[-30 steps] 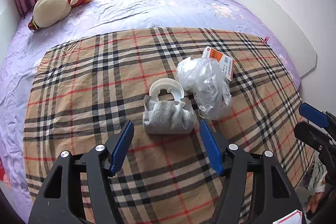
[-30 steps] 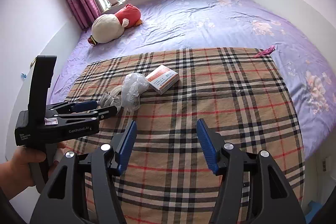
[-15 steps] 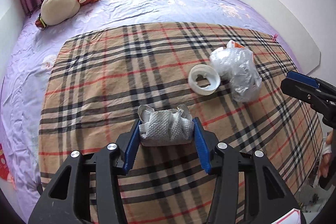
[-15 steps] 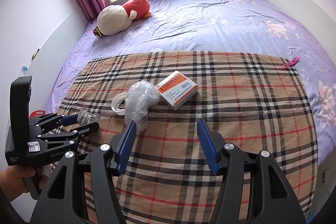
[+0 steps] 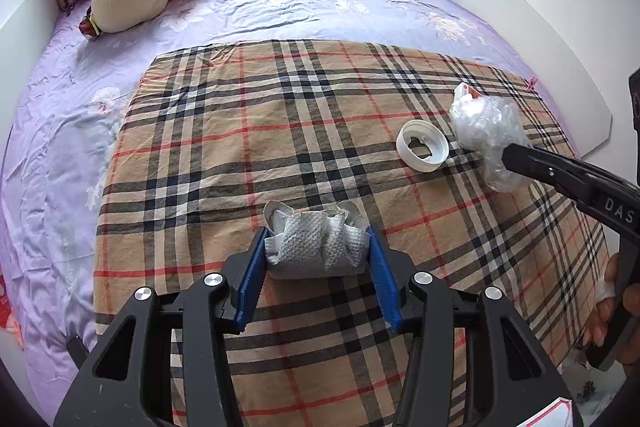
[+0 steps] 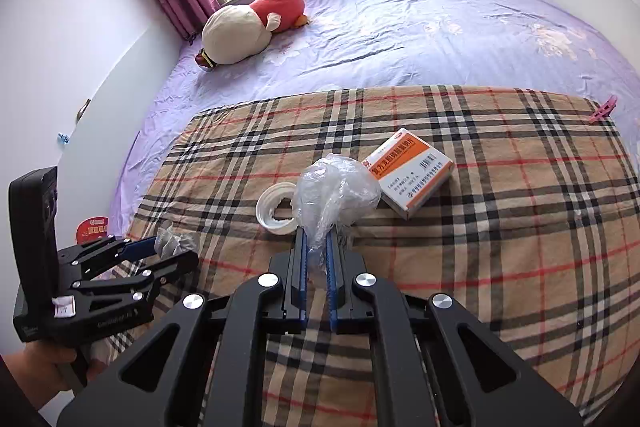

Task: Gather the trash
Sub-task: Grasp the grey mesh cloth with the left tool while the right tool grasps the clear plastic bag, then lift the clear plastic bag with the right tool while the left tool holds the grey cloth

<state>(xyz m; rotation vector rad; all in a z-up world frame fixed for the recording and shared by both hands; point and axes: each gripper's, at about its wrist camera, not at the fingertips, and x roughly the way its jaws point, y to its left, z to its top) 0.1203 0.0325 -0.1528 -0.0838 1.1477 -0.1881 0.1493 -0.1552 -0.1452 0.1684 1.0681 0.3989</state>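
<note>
The left gripper (image 5: 316, 259) grasps a crumpled paper wad (image 5: 314, 247) between its blue fingers (image 5: 252, 279), the wad pressed on both sides above the plaid blanket (image 5: 240, 155). The right gripper (image 6: 316, 251) has just clenched its fingers (image 6: 332, 259) on the tail of a clear plastic bag (image 6: 336, 191), which bulges just ahead of the fingertips. Left of the bag lies a white ring (image 6: 274, 211); right of it, touching, an orange-and-white box (image 6: 412, 173). Far beyond, a plush toy (image 6: 248, 27) rests on the purple bed (image 6: 440, 27).
</note>
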